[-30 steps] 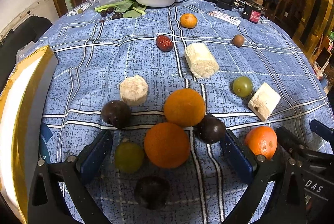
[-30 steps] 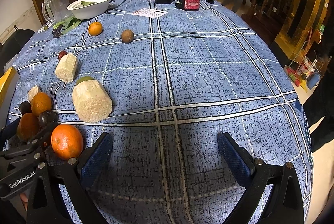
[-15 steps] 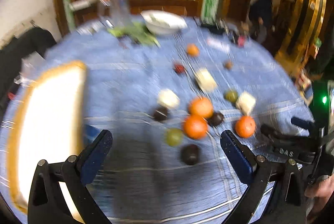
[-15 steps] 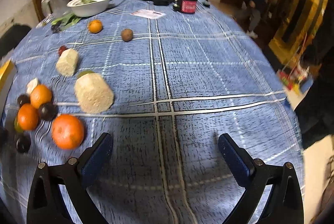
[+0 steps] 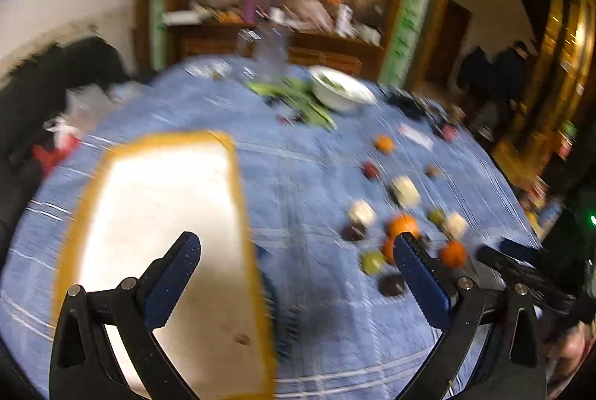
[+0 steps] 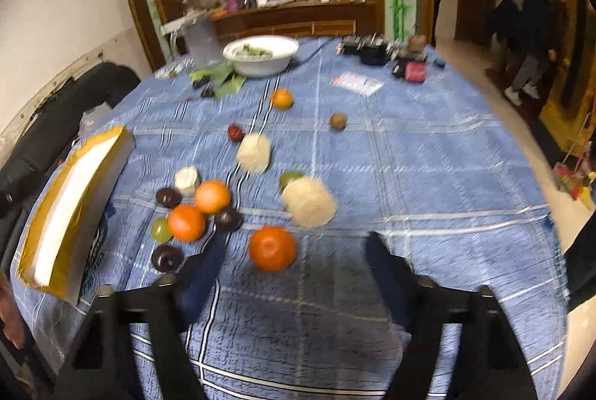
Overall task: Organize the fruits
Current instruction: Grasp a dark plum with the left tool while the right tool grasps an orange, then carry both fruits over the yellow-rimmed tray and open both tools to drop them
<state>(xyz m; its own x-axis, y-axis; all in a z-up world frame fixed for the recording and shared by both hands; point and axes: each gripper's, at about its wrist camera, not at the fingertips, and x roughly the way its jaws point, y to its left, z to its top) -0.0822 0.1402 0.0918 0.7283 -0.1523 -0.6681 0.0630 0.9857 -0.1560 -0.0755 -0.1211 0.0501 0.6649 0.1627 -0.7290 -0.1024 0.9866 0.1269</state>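
Fruit lies in a loose cluster on the blue checked tablecloth: three oranges, several dark plums, green grapes and pale chunks. One orange sits just ahead of my right gripper, whose jaws are closing with nothing pressed between them. A white box with gold edges lies at the left. My left gripper hangs open over its right edge, holding nothing. The fruit cluster is off to its right.
Farther back lie a small orange, a red fruit and a brown fruit. A white bowl, a clear jug, green leaves and black devices line the far edge. People stand at the right.
My left gripper has pulled back, risen and swung left, so the white box now lies under it. My right gripper has risen and drawn back, and its jaws have narrowed.
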